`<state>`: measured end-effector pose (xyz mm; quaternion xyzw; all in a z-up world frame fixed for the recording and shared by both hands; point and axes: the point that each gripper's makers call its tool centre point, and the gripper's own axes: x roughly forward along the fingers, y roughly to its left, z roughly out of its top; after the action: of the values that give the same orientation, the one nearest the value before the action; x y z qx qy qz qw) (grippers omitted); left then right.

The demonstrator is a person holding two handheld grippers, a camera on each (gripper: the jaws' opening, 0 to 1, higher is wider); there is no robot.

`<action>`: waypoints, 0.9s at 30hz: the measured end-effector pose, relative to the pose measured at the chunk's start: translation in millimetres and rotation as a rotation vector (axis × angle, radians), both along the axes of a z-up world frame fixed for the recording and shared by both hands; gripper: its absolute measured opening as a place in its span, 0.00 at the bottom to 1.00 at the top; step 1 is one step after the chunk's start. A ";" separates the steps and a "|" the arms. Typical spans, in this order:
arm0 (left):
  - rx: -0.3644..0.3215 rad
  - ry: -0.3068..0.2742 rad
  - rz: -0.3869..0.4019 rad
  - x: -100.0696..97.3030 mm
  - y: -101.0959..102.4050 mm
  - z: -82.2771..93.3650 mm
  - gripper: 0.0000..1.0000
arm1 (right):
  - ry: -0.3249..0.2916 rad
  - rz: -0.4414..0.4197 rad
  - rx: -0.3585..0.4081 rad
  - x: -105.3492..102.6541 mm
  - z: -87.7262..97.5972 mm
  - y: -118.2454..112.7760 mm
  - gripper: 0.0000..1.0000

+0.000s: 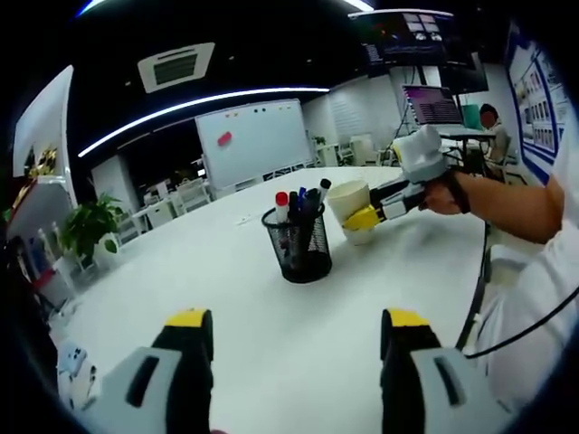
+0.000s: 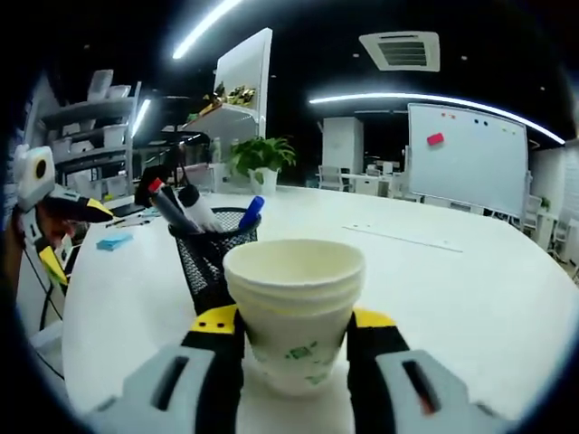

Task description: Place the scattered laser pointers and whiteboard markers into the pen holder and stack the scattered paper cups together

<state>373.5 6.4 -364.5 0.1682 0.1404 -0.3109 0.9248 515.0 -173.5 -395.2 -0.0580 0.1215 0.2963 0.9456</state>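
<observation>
I found no text, brand or number I could read. The paper cups (image 2: 295, 307) between my right jaws bore a small green printed mark, too blurred to make out. The screen (image 1: 434, 104) behind the table showed only colour. The wall posters (image 1: 541, 90) beside it stayed illegible.

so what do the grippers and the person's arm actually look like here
Both handheld grippers share one build: pale grey plastic bodies with slotted tops, black jaws and yellow tips. The left gripper rises from the bottom of its own view, the right gripper likewise. In the left gripper view, a hand grips the right gripper's handle; a white short sleeve is worn, and a thin black cable loops below the arm.
</observation>
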 end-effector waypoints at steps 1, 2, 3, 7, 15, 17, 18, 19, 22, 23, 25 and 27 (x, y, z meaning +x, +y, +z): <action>0.000 0.000 0.000 0.1 0.1 0.0 0.76 | 0.001 0.000 0.000 0.2 0.5 -0.1 0.45; 0.001 -0.001 -0.001 0.2 0.3 0.0 0.76 | 0.000 -0.001 -0.001 0.6 -0.5 -0.1 0.45; 0.000 -0.001 -0.002 0.2 0.4 0.1 0.76 | 0.001 -0.002 -0.004 1.0 -1.8 -0.2 0.45; 0.003 0.001 0.002 0.1 2.0 -0.9 0.76 | 0.006 0.001 -0.015 0.7 -6.5 0.9 0.45; -0.001 0.001 0.014 -1.0 6.6 -1.3 0.76 | 0.009 0.000 -0.016 1.2 -6.1 0.5 0.45; 0.000 0.001 0.013 -1.4 6.1 -1.4 0.75 | 0.008 0.001 -0.021 0.6 -5.5 1.8 0.45; 0.001 0.001 0.013 -1.5 5.8 -1.5 0.75 | 0.008 0.000 -0.021 1.0 -6.0 1.5 0.45; 0.002 0.001 0.012 -1.5 5.6 -1.7 0.75 | 0.010 -0.001 -0.020 1.4 -6.5 1.2 0.45; 0.003 0.001 0.012 -1.4 5.1 -1.8 0.75 | 0.009 0.001 -0.025 -0.2 -7.2 1.7 0.45; 0.002 0.002 0.012 -1.4 5.0 -1.8 0.75 | 0.008 0.003 -0.028 -1.7 -7.3 1.3 0.45; 0.001 0.000 0.012 -1.2 4.9 -1.2 0.75 | 0.004 0.007 -0.036 0.0 -6.7 2.2 0.45; -0.001 -0.002 0.012 -1.3 4.8 -0.8 0.75 | -0.004 0.010 -0.049 1.1 -7.1 2.4 0.45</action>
<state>372.3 11.3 -365.3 0.1673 0.1405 -0.3051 0.9269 516.1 -171.1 -402.3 -0.0822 0.1267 0.2980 0.9425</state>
